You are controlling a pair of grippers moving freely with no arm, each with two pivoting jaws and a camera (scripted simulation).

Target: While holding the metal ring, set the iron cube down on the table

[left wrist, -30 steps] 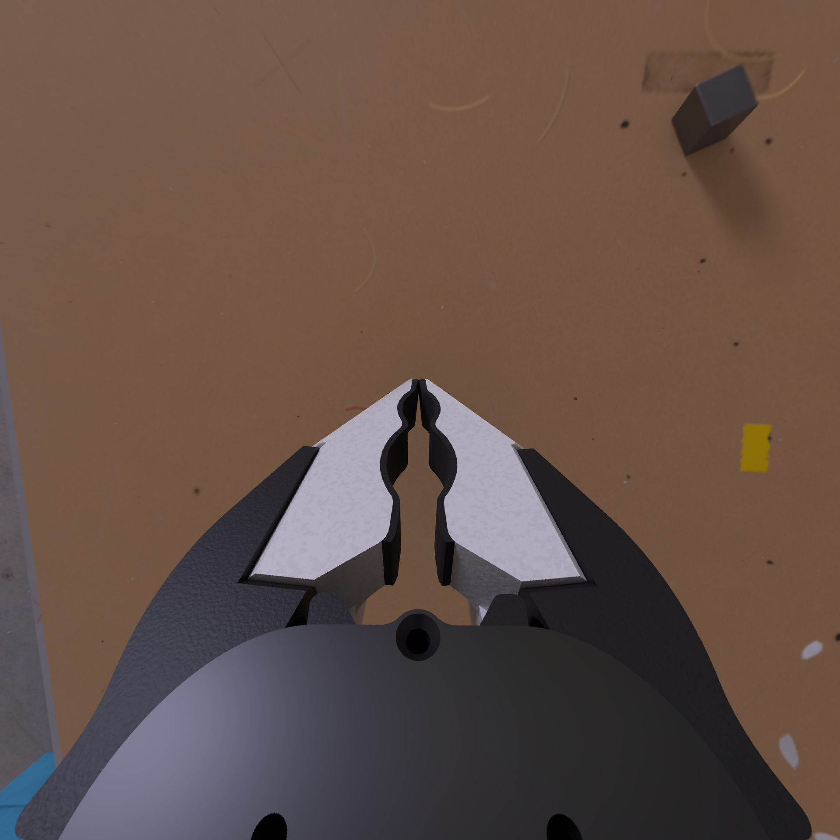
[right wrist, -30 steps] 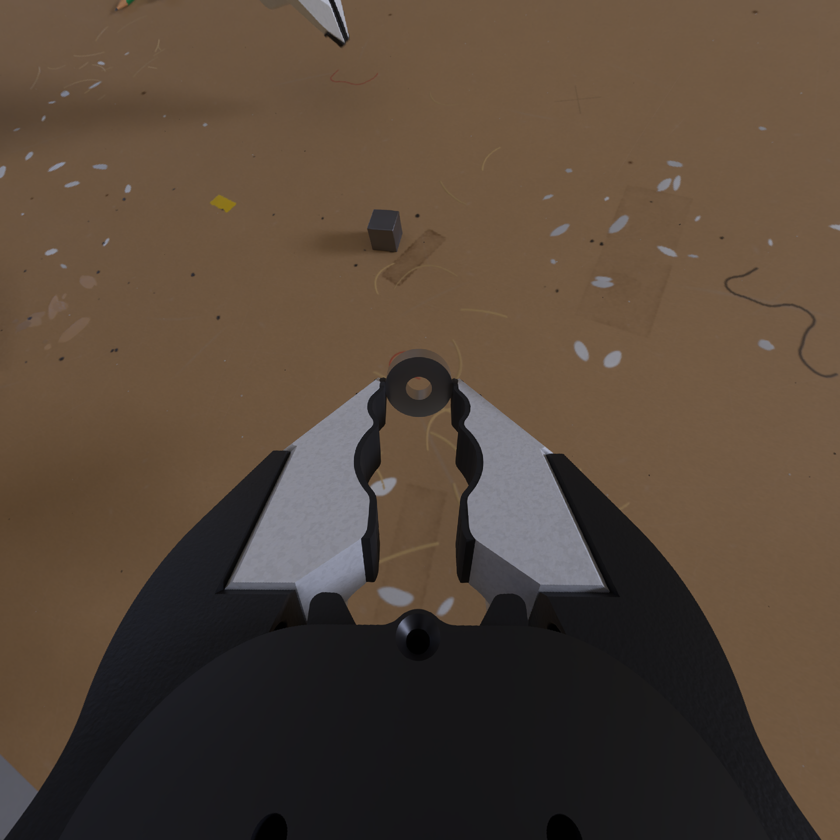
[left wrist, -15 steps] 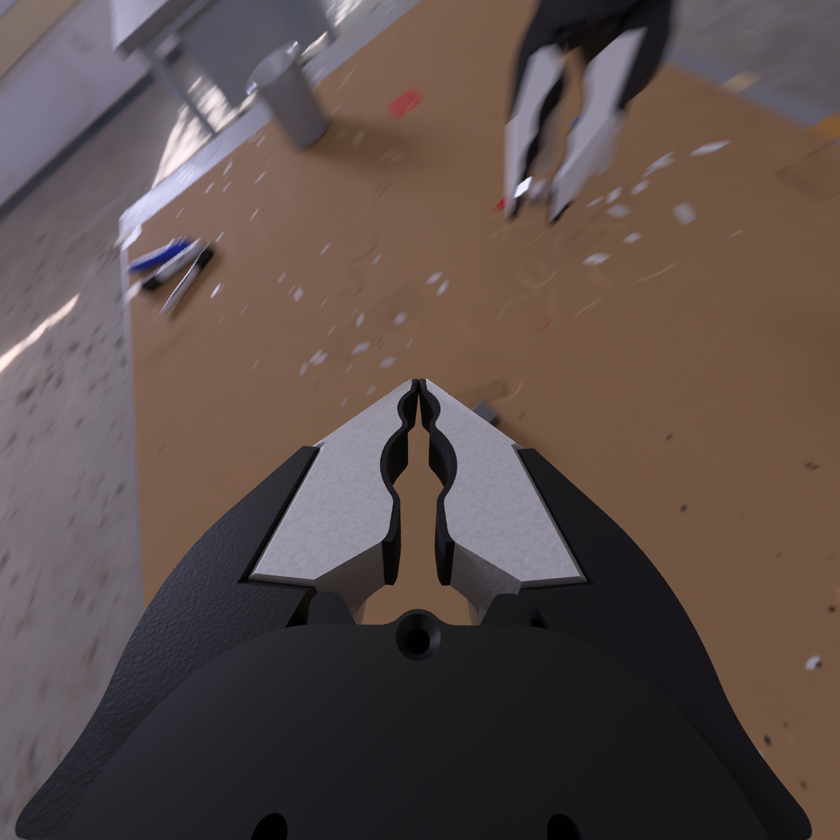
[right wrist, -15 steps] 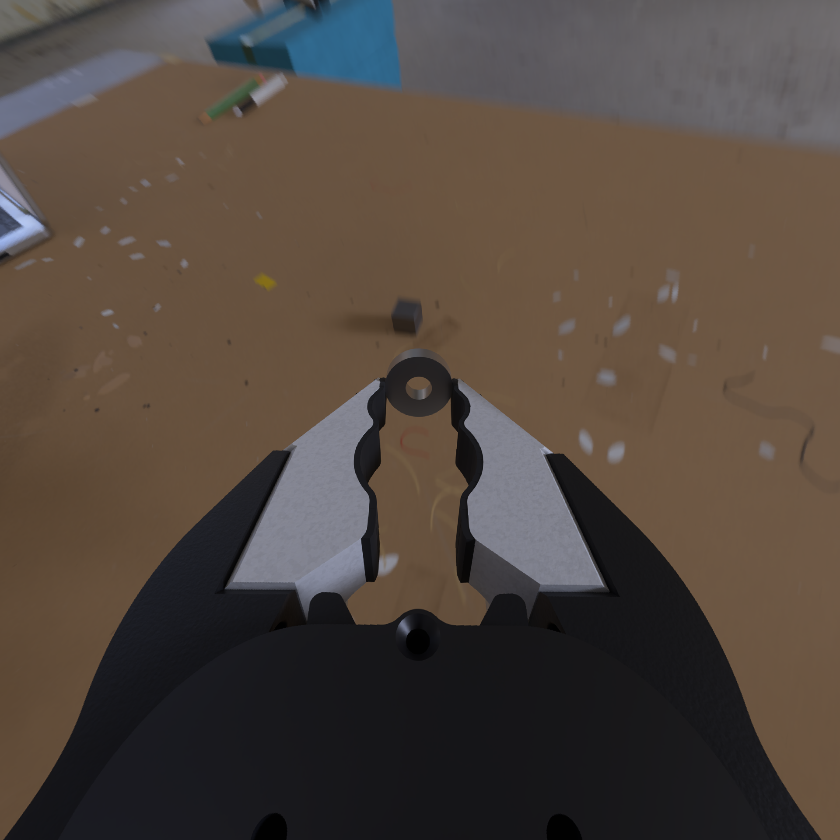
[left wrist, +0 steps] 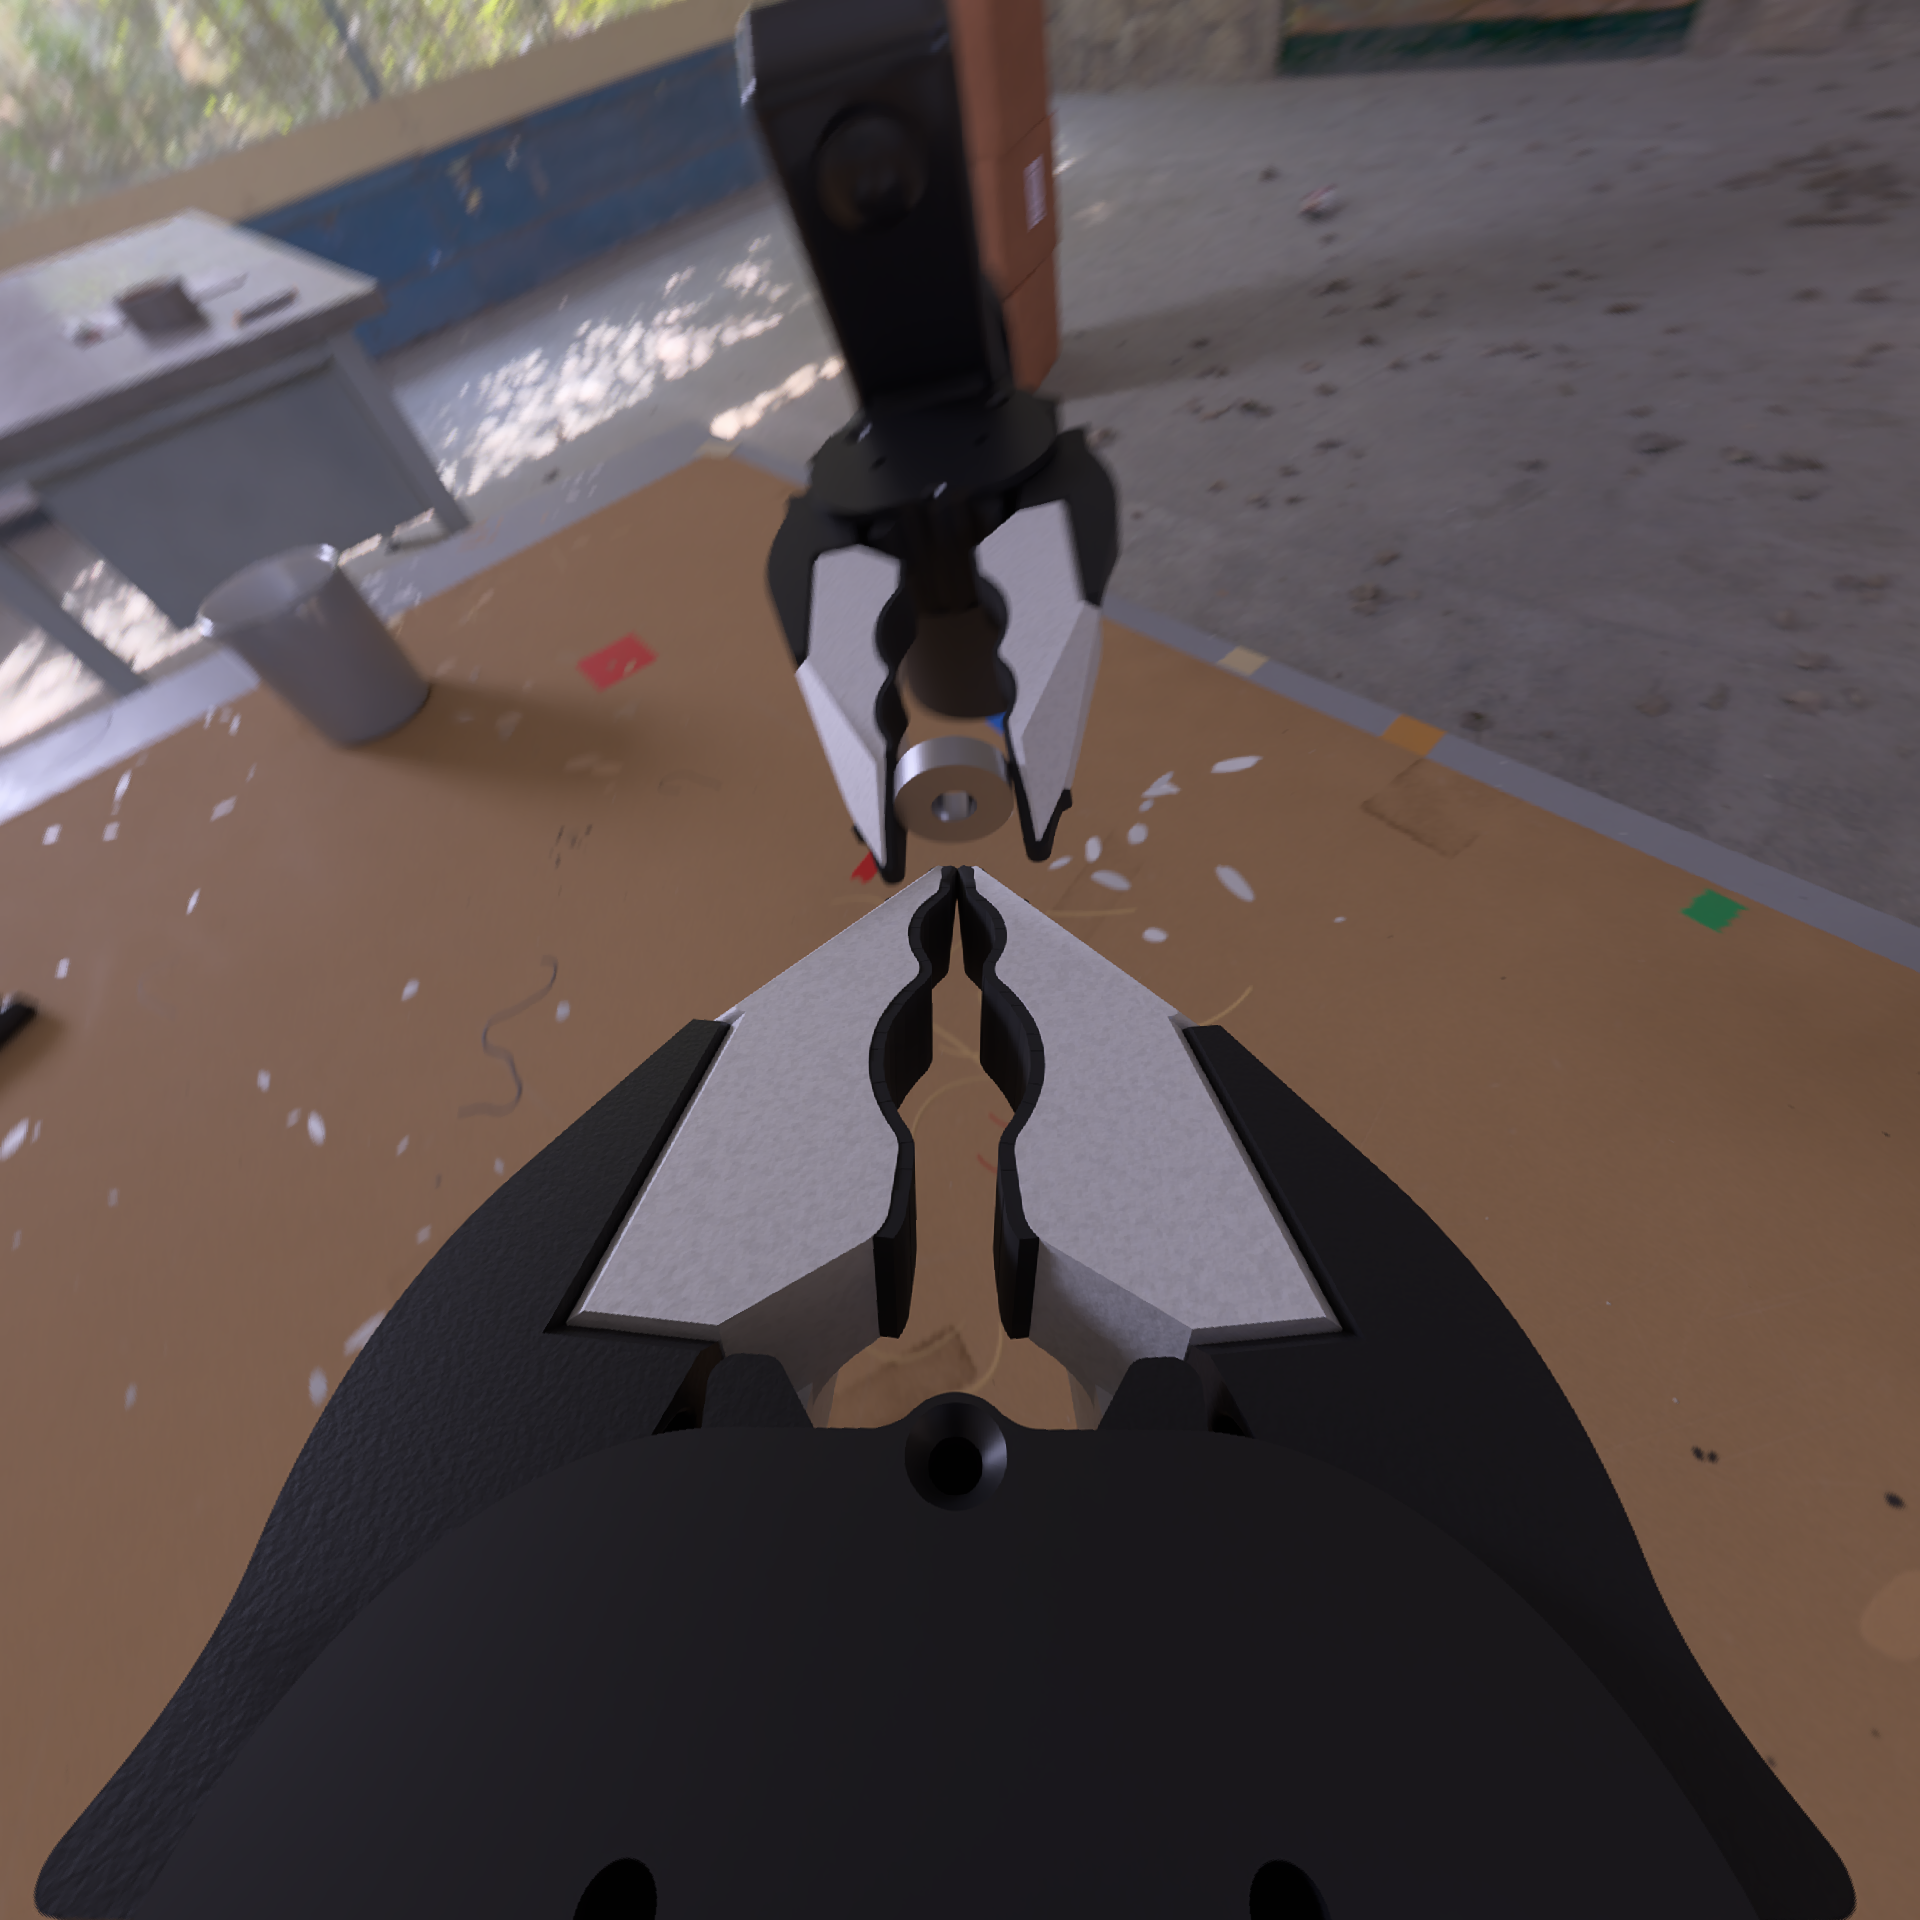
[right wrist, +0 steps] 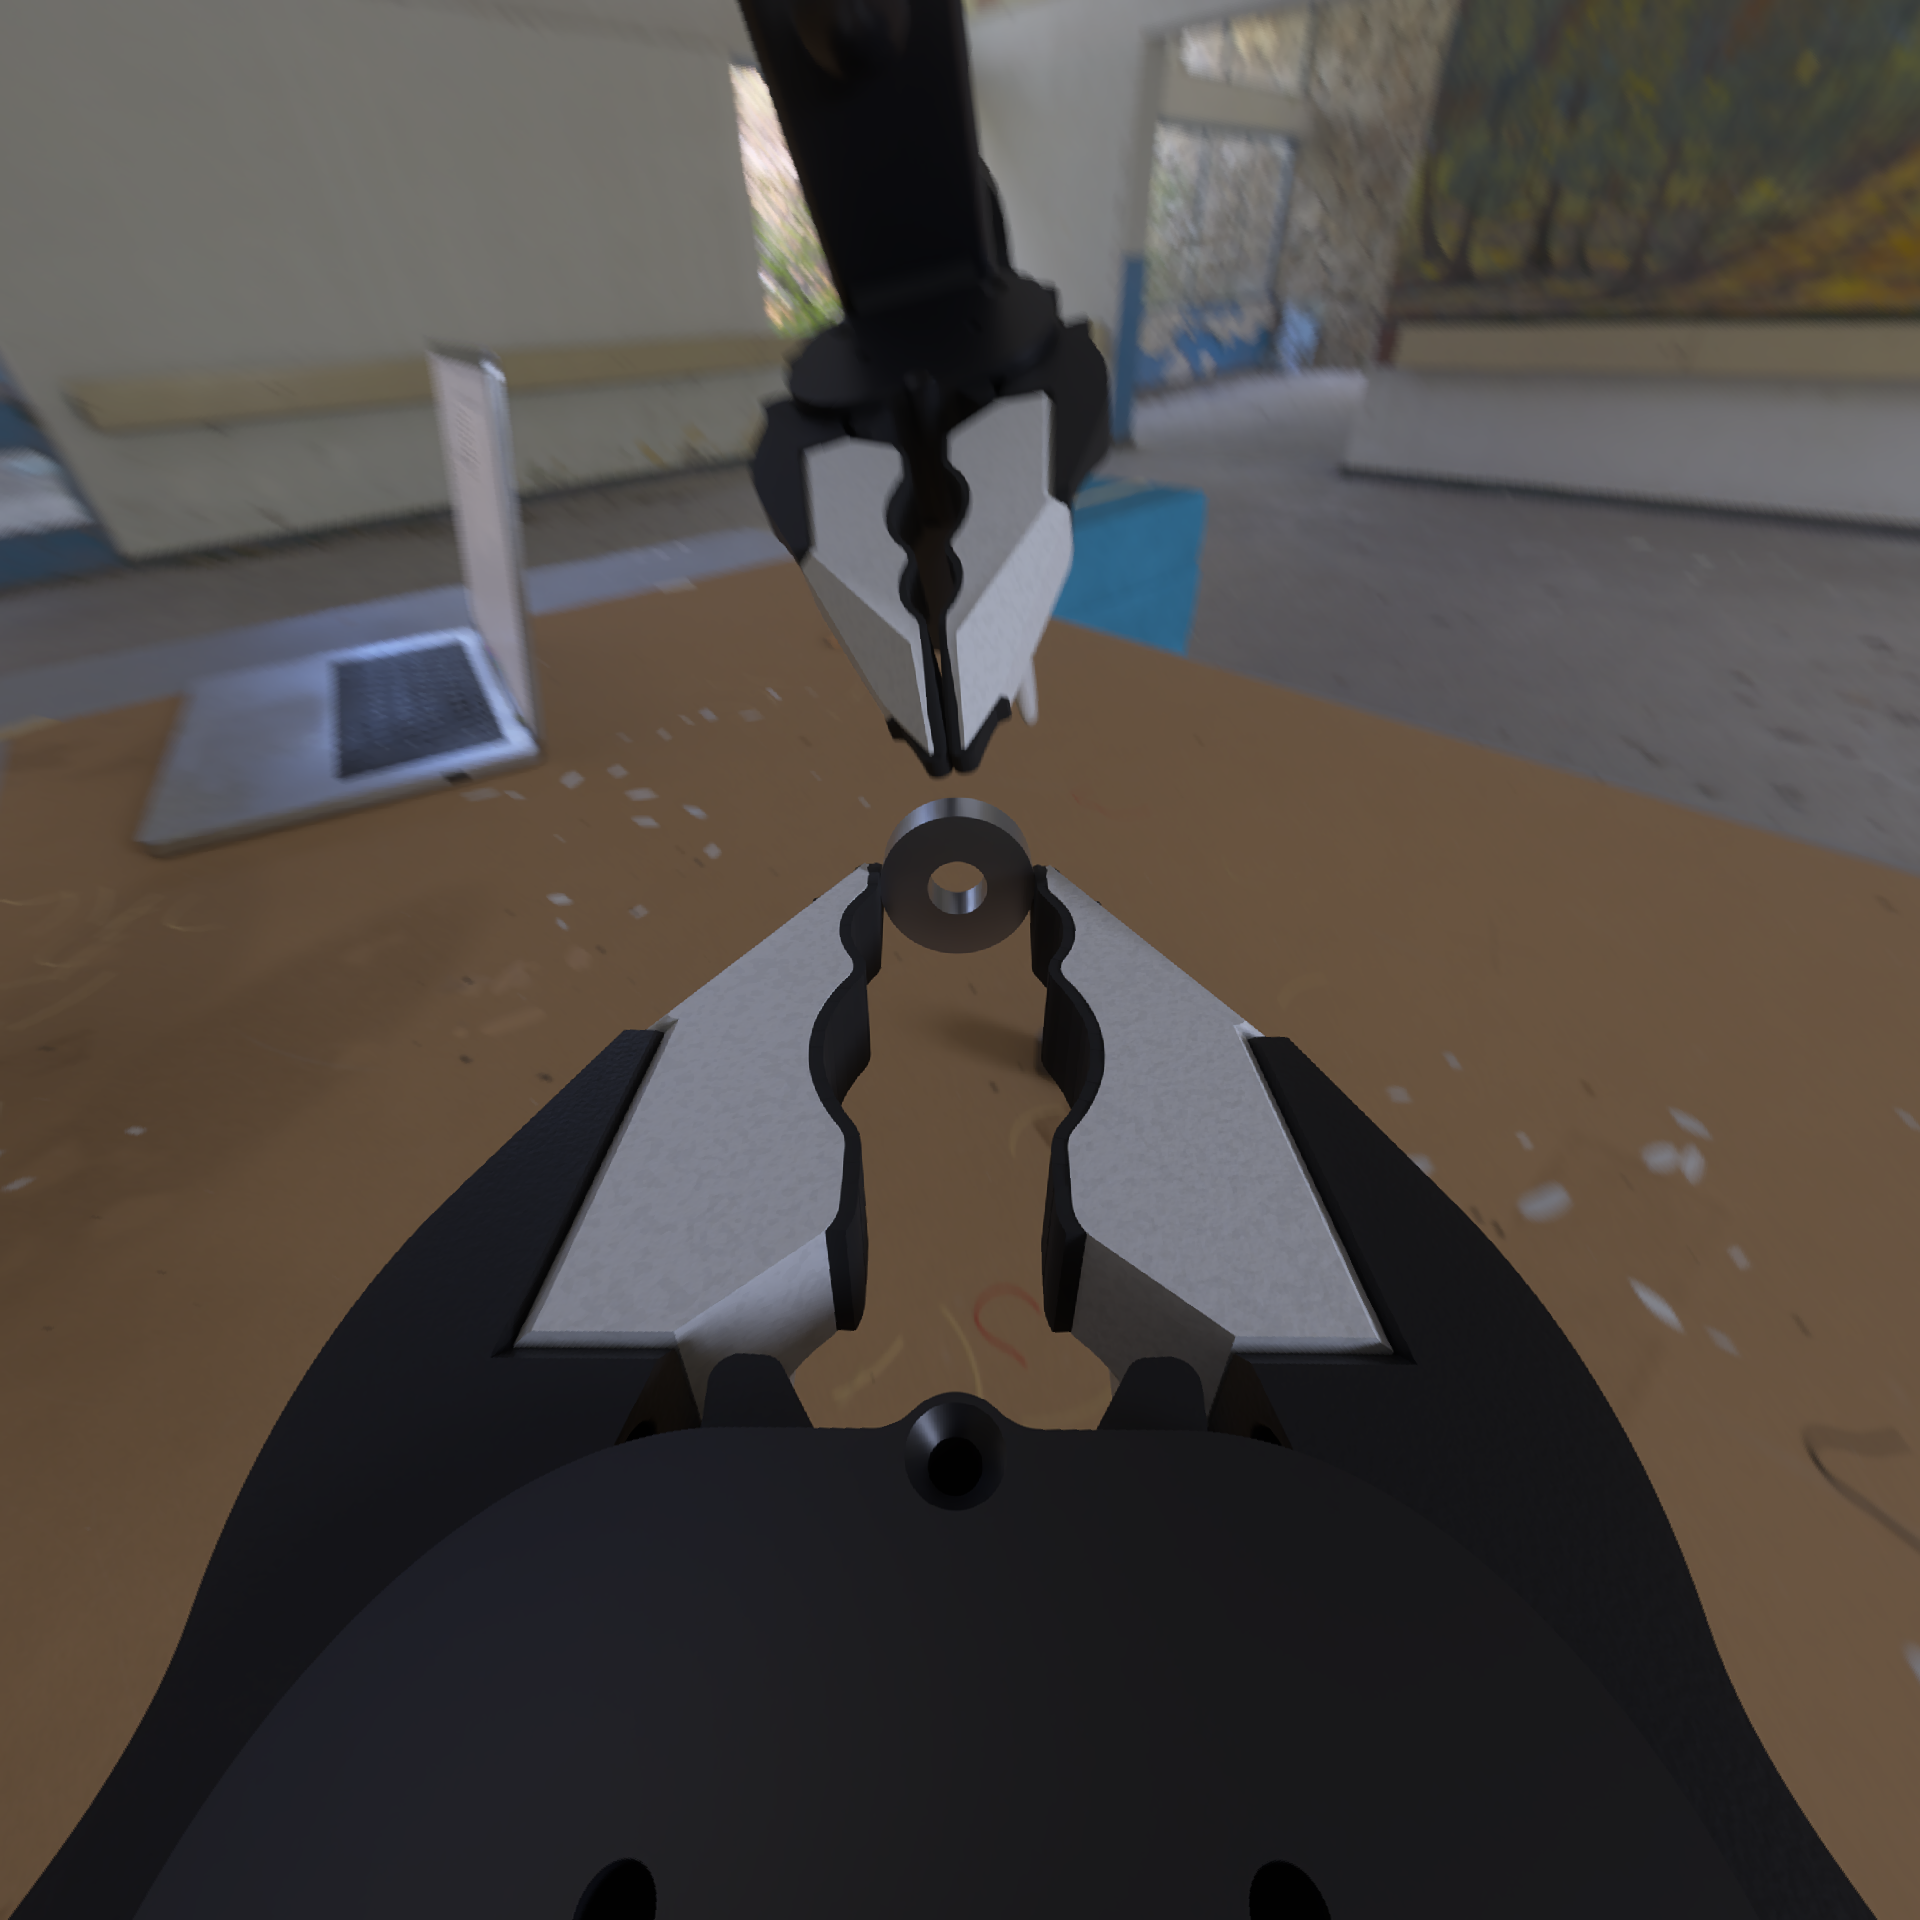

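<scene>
My right gripper point(right wrist: 956, 883) is shut on the metal ring point(right wrist: 956, 891), a grey washer held by its rim at the fingertips, above the brown table point(right wrist: 312, 1039). My left gripper point(left wrist: 956, 878) is shut and empty. The two face each other tip to tip, a short gap apart. The left wrist view shows the right gripper point(left wrist: 961, 852) with the ring point(left wrist: 951, 802). The right wrist view shows the left gripper point(right wrist: 940, 764). The iron cube is in neither gripper. A dark sliver point(right wrist: 1042, 1051) with a shadow lies on the table beside my right finger; I cannot tell if it is the cube.
An open laptop point(right wrist: 343, 727) stands at the table's far left. A grey cup point(left wrist: 312, 644) stands near the table's edge point(left wrist: 1558, 790). A blue box point(right wrist: 1132, 571) and a grey desk point(left wrist: 156, 343) stand off the table. Paper scraps and wire bits litter the surface.
Both wrist views have tilted up from the table to the room. The grippers have come to face each other closely. The cube, plain on the table before, is out of clear sight. The ring stays held.
</scene>
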